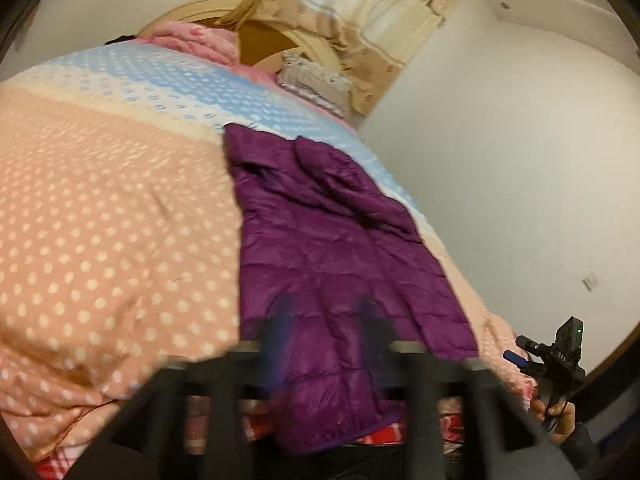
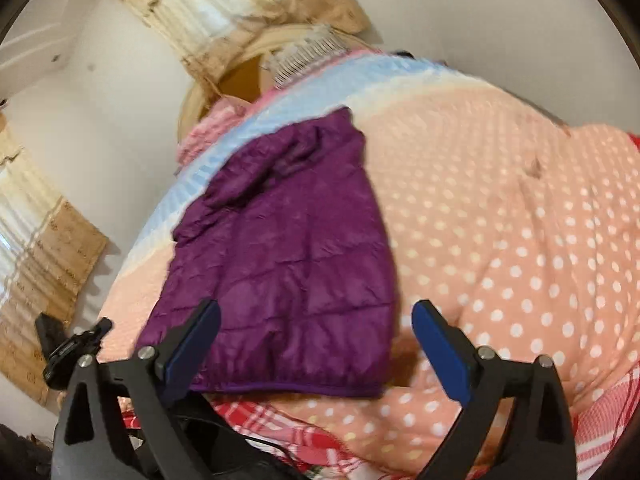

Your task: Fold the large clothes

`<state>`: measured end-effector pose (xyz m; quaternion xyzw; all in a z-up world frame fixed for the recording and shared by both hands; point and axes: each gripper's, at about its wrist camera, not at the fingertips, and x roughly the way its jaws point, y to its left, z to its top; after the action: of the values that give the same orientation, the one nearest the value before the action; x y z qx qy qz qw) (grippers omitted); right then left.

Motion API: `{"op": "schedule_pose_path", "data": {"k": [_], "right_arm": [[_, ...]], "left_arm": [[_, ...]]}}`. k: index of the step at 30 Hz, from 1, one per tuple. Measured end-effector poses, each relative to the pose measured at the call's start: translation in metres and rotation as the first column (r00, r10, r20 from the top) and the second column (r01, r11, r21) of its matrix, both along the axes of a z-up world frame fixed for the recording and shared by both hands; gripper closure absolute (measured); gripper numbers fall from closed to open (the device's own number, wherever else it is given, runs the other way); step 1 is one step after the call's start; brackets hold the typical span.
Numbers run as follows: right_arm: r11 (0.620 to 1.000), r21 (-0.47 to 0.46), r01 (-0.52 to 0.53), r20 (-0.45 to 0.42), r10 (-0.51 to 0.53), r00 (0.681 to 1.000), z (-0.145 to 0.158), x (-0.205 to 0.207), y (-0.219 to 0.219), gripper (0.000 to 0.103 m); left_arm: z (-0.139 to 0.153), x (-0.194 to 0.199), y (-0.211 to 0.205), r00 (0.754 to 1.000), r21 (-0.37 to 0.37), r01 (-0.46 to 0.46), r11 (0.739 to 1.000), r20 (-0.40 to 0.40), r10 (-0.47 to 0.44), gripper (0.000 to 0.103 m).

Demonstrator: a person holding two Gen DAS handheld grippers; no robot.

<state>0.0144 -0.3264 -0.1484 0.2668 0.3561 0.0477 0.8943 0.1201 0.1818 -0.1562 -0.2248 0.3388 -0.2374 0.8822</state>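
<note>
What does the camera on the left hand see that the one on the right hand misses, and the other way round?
Only the left wrist view shows a folded grey-white pile near the headboard and the person's hand holding the right tool.

Only the right wrist view shows the jacket's gathered hem whole, and that tool's blue pads wide apart and empty.

Both show the purple jacket lying on the polka-dot quilt, the curtain, and the white wall.

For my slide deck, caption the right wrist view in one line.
Open right gripper above a folded purple quilted jacket on a peach polka-dot bedspread.
</note>
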Motion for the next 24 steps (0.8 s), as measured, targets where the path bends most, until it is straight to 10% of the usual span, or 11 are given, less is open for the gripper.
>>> {"op": "schedule_pose_path", "data": {"k": [1,11,14,16,18,20,24], "right_arm": [[1.0,0.006,-0.009,-0.023,0.009,1.0,-0.007,0.006,-0.001,0.01],[0.993,-0.064,-0.101,-0.194,0.087,0.977,-0.065,0.038,0.025,0.021],[0.981,-0.124,-0.147,-0.269,0.11,0.957,-0.07,0.041,0.031,0.072],[0.989,-0.049,-0.14,-0.27,0.122,0.955,-0.075,0.038,0.024,0.086],[0.99,-0.01,-0.139,-0.255,0.132,0.958,-0.074,0.036,0.02,0.09],[0.987,-0.005,-0.162,-0.242,0.156,0.958,-0.071,0.035,0.022,0.091],[0.981,0.085,-0.174,-0.192,0.187,0.963,-0.062,0.031,0.021,0.093]], "left_arm": [[-0.007,0.003,-0.001,1.0,-0.011,0.005,1.0,-0.031,-0.005,0.002],[-0.067,0.021,-0.038,0.97,0.012,-0.006,1.0,-0.244,0.009,0.001],[-0.067,0.022,-0.038,0.965,-0.018,-0.001,1.0,-0.261,-0.004,0.001],[-0.069,0.02,-0.035,0.957,-0.086,0.021,0.996,-0.288,-0.045,0.002],[-0.073,0.018,-0.035,0.948,-0.169,0.028,0.985,-0.307,-0.08,0.017],[-0.084,0.023,-0.037,0.934,-0.203,0.031,0.979,-0.342,-0.1,0.093],[-0.09,0.022,-0.03,0.942,-0.288,0.03,0.957,-0.313,-0.123,0.097]]}}
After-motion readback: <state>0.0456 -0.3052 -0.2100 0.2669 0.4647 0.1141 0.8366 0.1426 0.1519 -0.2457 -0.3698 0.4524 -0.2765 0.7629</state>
